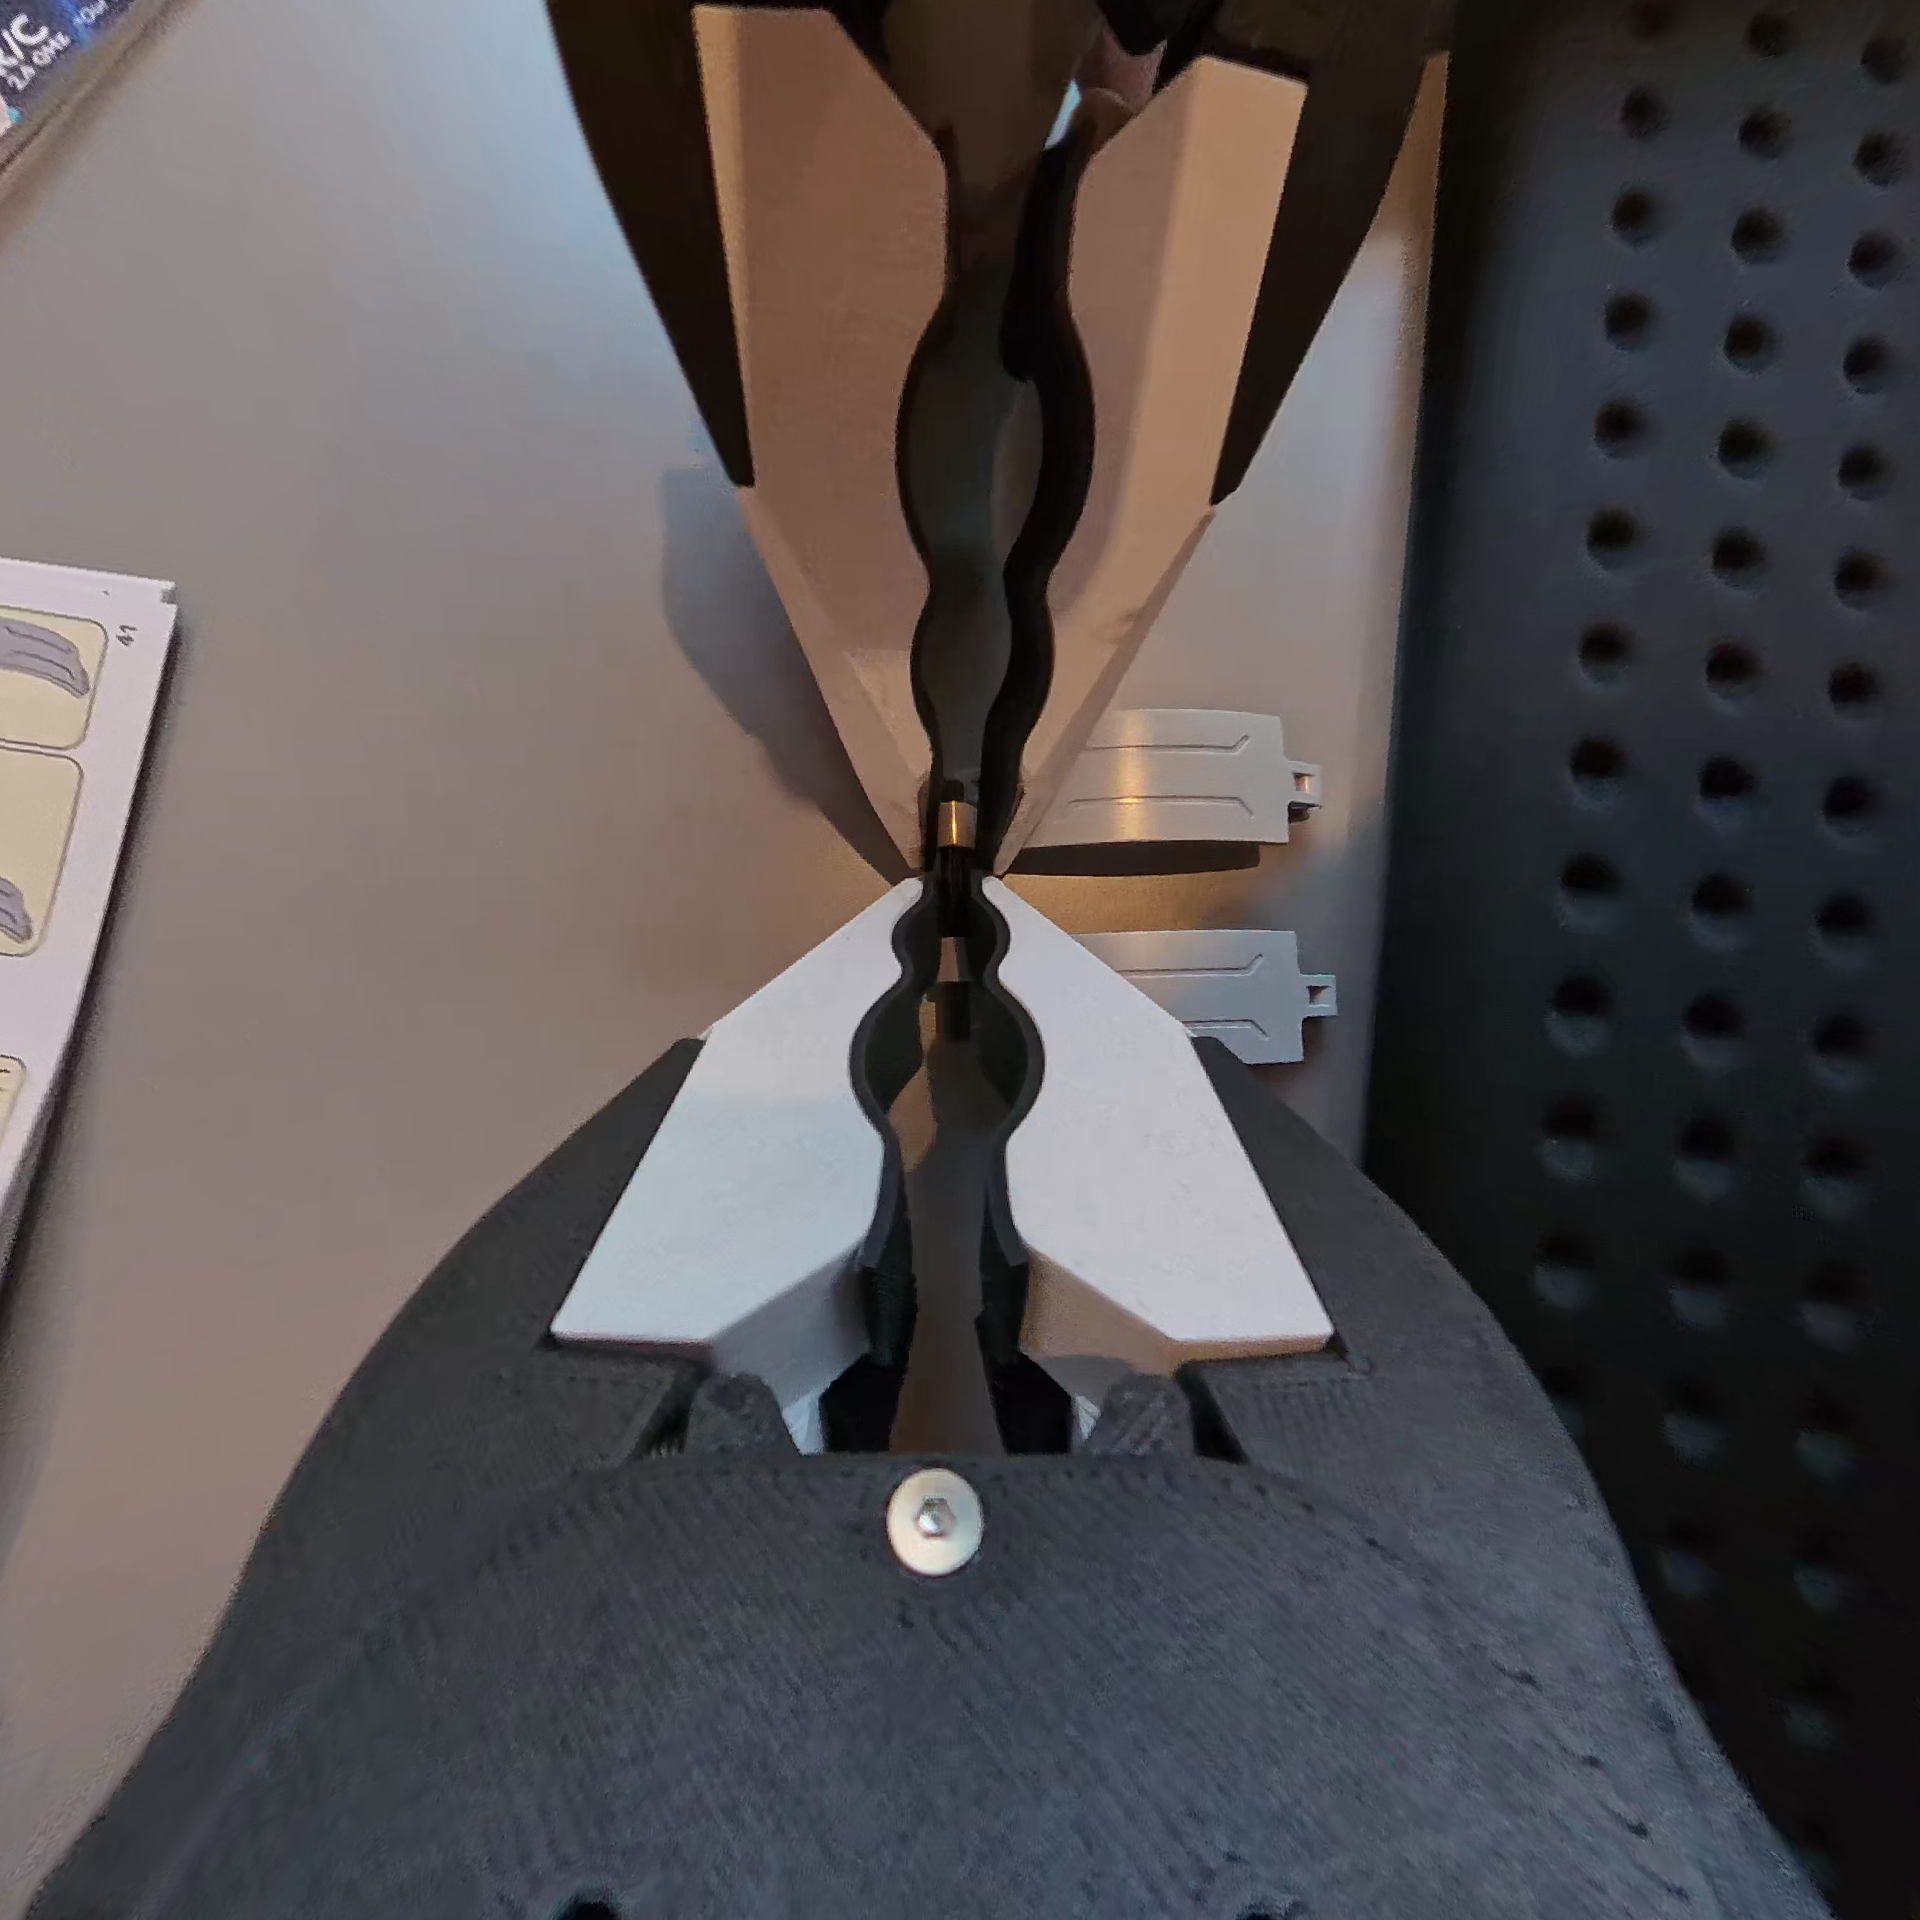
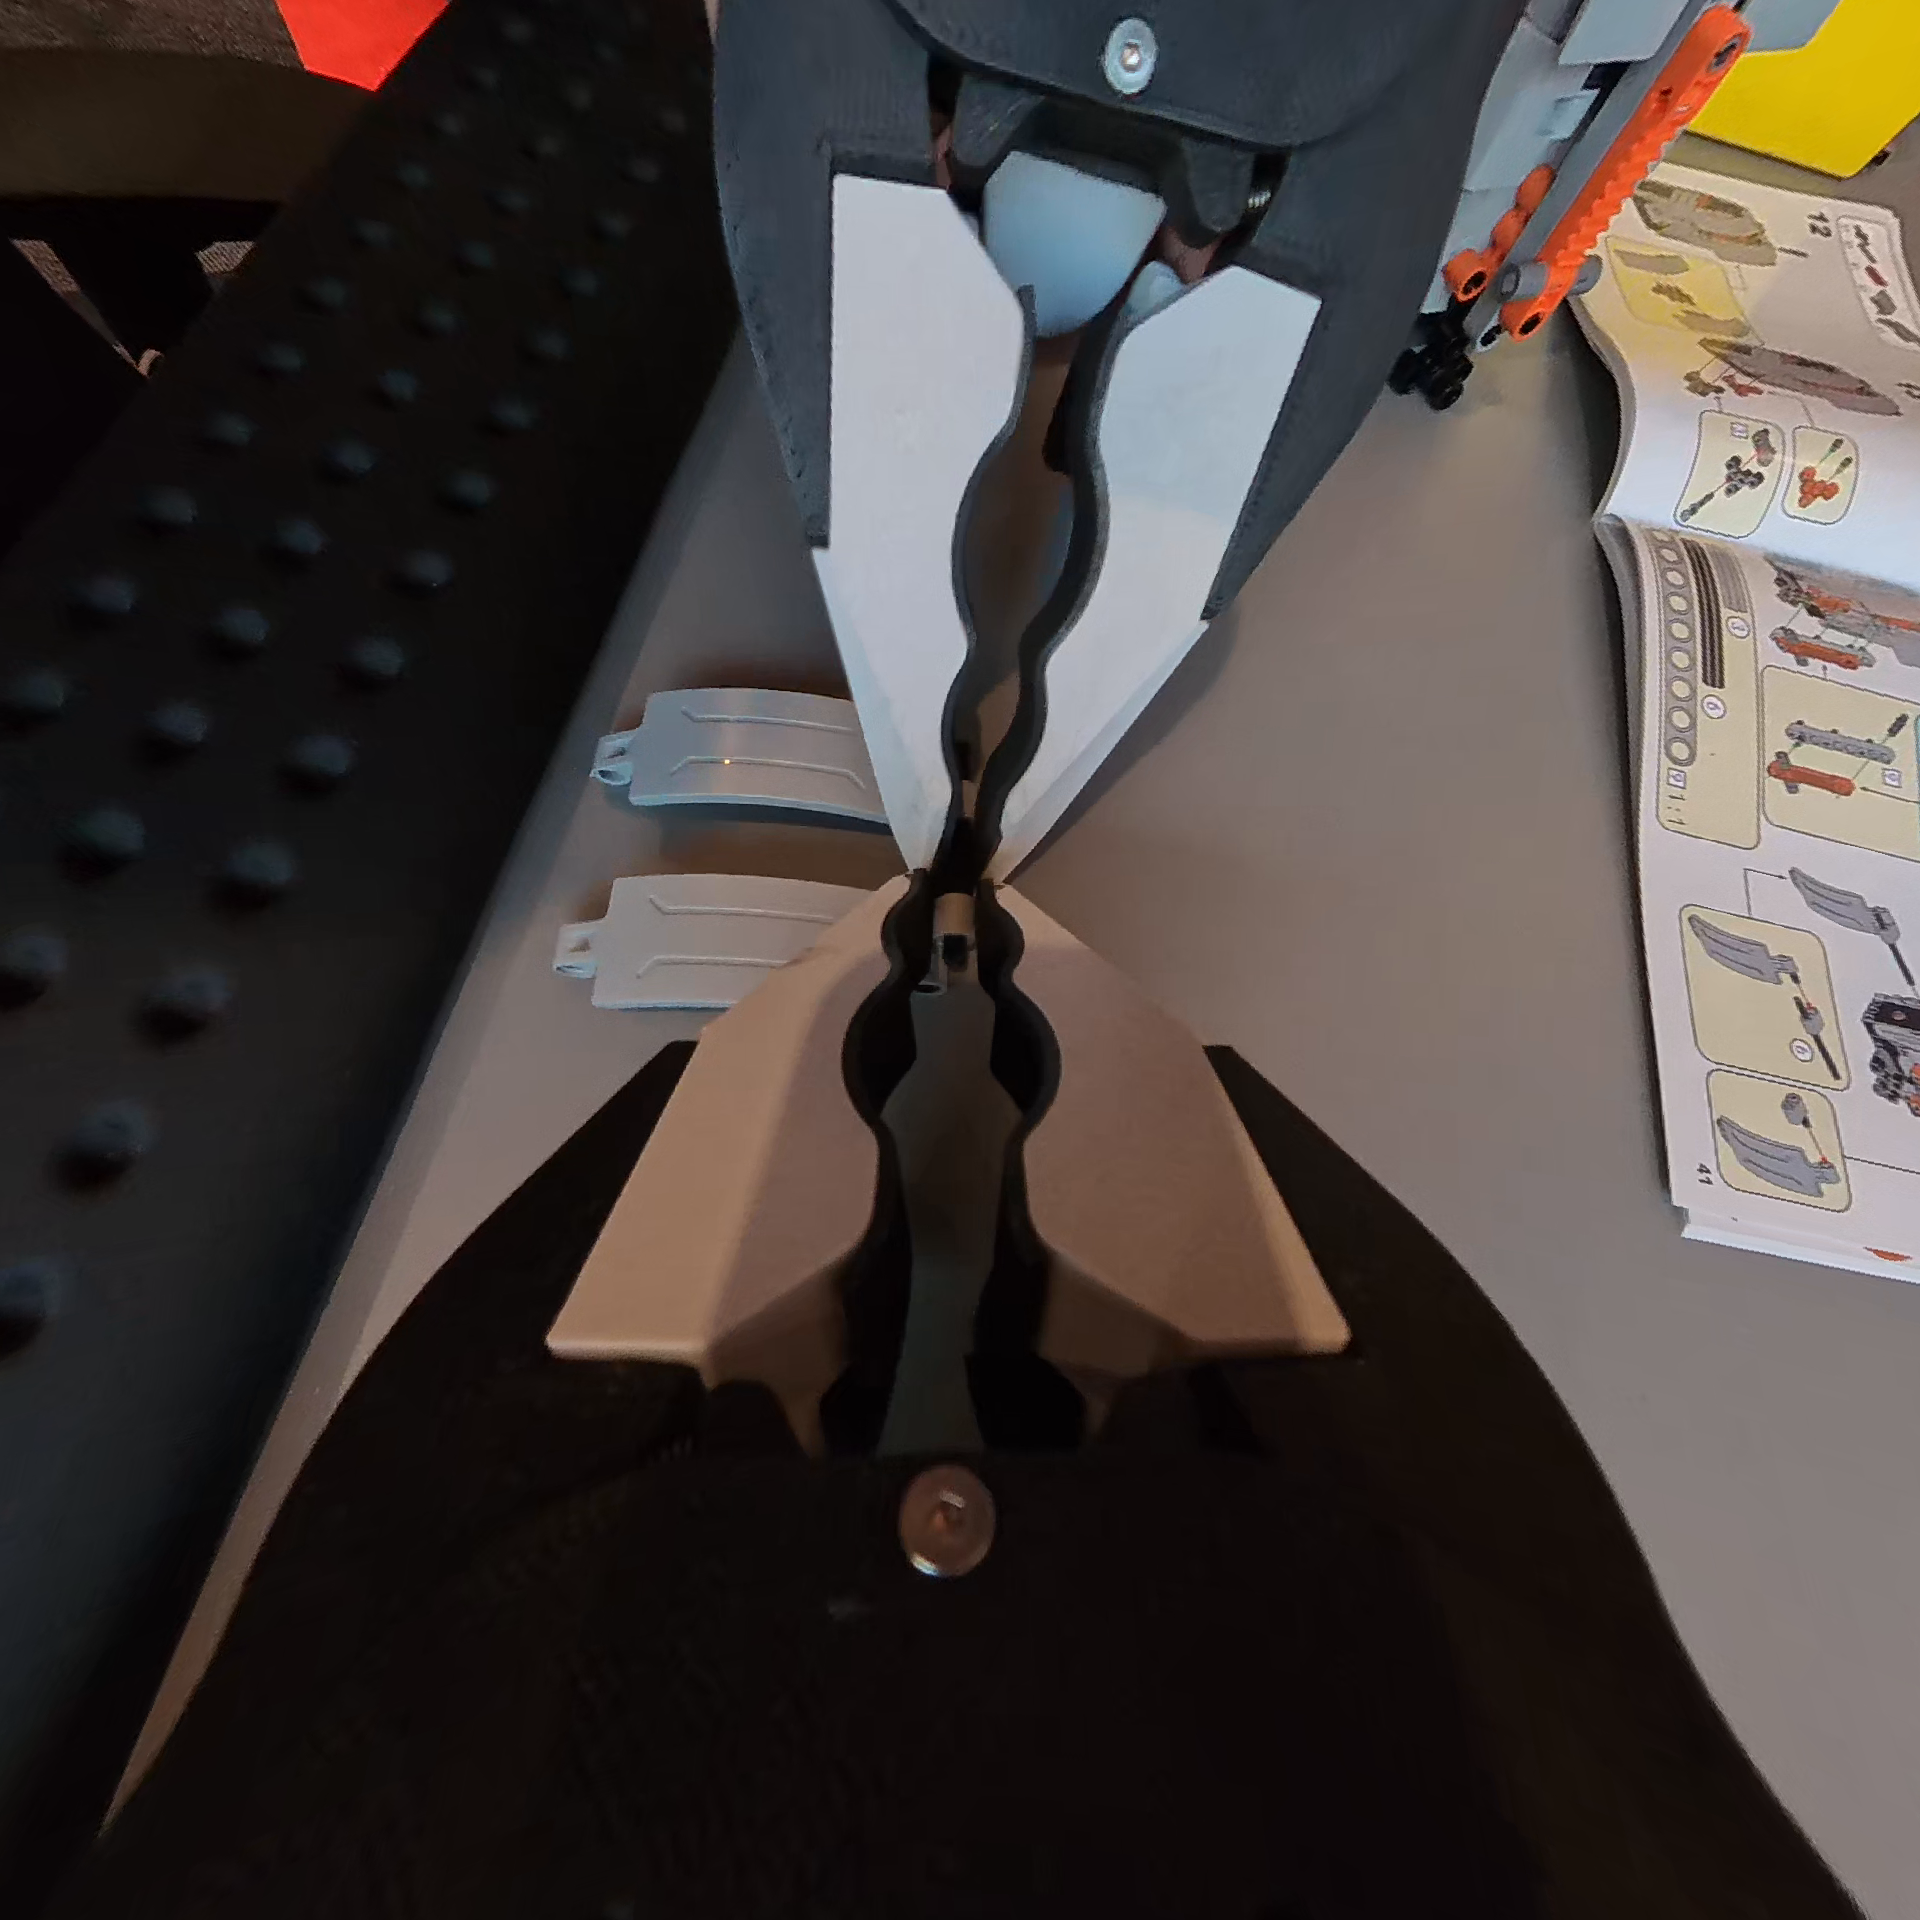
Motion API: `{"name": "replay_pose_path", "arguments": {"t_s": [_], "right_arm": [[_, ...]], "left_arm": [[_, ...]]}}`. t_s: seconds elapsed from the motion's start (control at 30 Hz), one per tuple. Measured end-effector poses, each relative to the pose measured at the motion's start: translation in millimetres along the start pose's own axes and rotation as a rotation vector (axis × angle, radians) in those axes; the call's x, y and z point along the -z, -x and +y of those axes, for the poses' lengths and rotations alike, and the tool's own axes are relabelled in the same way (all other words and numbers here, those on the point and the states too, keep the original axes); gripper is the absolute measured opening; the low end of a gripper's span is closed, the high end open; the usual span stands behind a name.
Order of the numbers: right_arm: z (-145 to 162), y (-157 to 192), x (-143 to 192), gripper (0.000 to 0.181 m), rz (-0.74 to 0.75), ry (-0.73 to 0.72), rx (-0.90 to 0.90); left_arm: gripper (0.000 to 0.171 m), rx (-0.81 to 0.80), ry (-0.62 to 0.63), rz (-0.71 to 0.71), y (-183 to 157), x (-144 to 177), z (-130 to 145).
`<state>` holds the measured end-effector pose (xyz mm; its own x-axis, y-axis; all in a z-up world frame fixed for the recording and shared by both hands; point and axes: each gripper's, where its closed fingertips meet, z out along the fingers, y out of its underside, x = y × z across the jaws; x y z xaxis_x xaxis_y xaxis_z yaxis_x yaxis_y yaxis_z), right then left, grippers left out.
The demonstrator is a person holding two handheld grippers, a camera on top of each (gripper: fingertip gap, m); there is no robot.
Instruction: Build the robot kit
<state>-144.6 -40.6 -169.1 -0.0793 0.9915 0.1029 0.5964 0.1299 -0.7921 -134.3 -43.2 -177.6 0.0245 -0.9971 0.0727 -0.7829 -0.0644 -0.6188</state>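
Two claws meet tip to tip over grey table [image 2: 1351,935]: left claw [image 1: 954,902] clamped on black axle [image 1: 953,987], right claw [image 2: 951,896] clamped on grey bush [image 2: 950,928]. Two grey curved panels [image 2: 743,774] just beside, instruction booklet [image 2: 1766,831] right, black perforated panel [image 1: 1714,727] along table edge.

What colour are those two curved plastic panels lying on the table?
Light grey; the two panels show best in the right wrist view.

Printed numbers are borne by the open booklet [image 2: 1766,831], at page corners and beside its step diagrams; one page corner with a number is also seen in the left wrist view [image 1: 62,831]. White lettering is carried by a dark box [image 1: 52,42].
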Motion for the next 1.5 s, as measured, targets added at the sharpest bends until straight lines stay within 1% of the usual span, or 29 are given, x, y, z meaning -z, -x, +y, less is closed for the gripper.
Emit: {"name": "replay_pose_path", "arguments": {"t_s": [0.17, 0.67, 0.7, 0.73, 0.77, 0.8, 0.83, 0.9, 0.93, 0.97, 1.0, 1.03, 1.13, 1.23, 1.27, 1.4, 1.5], "right_arm": [[1, 0, 1, 0.007, -0.001, 0.001, -0.001], [3, 4, 3, 0.007, -0.031, -0.002, -0.006], [4, 3, 4, 0.006, -0.026, -0.002, -0.008], [15, -3, 9, 0.0, 0.005, 0.042, 0.008], [25, -13, 20, 0.0, 0.059, 0.051, 0.026], [35, -20, 31, 0.0, 0.081, 0.051, -0.015], [39, -24, 38, 0.0, 0.075, 0.046, -0.064], [23, -28, 41, 0.0, 0.063, -0.054, -0.102], [13, -32, 39, 0.0, 0.067, -0.088, -0.104], [6, -33, 34, 0.0, 0.065, -0.088, -0.111], [-1, -33, 29, 0.013, 0.054, -0.092, -0.129], [-8, -29, 24, 0.021, 0.033, -0.11, -0.161], [-13, -15, 9, 0.02, -0.033, -0.104, -0.247], [-6, -14, 0, 0.009, -0.026, -0.048, -0.245], [-6, -17, -1, 0.009, -0.014, -0.038, -0.235], [-5, -15, -5, 0.014, -0.043, -0.021, -0.245], [-5, -13, -10, 0.014, -0.059, 0.002, -0.263]], "left_arm": [[0.002, 0.011, -0.039, 0.001, 0, 0, 0], [0.003, -0.017, -0.046, -0.004, -4, 2, 2], [0.003, -0.012, -0.035, -0.008, -3, 3, 5], [0.002, -0.005, -0.006, -0.039, 4, 8, 11], [0.002, -0.005, 0.037, -0.103, 17, 18, 23], [0.002, -0.009, 0.062, -0.135, 24, 28, 33], [0.002, 0.004, 0.05, -0.107, 22, 32, 37], [0.002, 0.016, 0.023, -0.061, 12, 28, 33], [0.003, -0.004, 0.026, -0.059, 8, 23, 30], [0.002, -0.025, 0.025, -0.068, 7, 20, 25], [0.002, -0.036, 0.03, -0.08, 8, 18, 22], [0.002, -0.04, 0.031, -0.09, 10, 16, 20], [0.002, -0.021, 0.015, -0.081, 13, 13, 16], [0.002, -0.02, -0.003, -0.073, 13, 11, 13], [0.002, -0.023, -0.006, -0.075, 12, 10, 12], [0.002, -0.024, -0.014, -0.081, 12, 9, 11], [0.002, -0.032, -0.016, -0.078, 10, 7, 9]]}}
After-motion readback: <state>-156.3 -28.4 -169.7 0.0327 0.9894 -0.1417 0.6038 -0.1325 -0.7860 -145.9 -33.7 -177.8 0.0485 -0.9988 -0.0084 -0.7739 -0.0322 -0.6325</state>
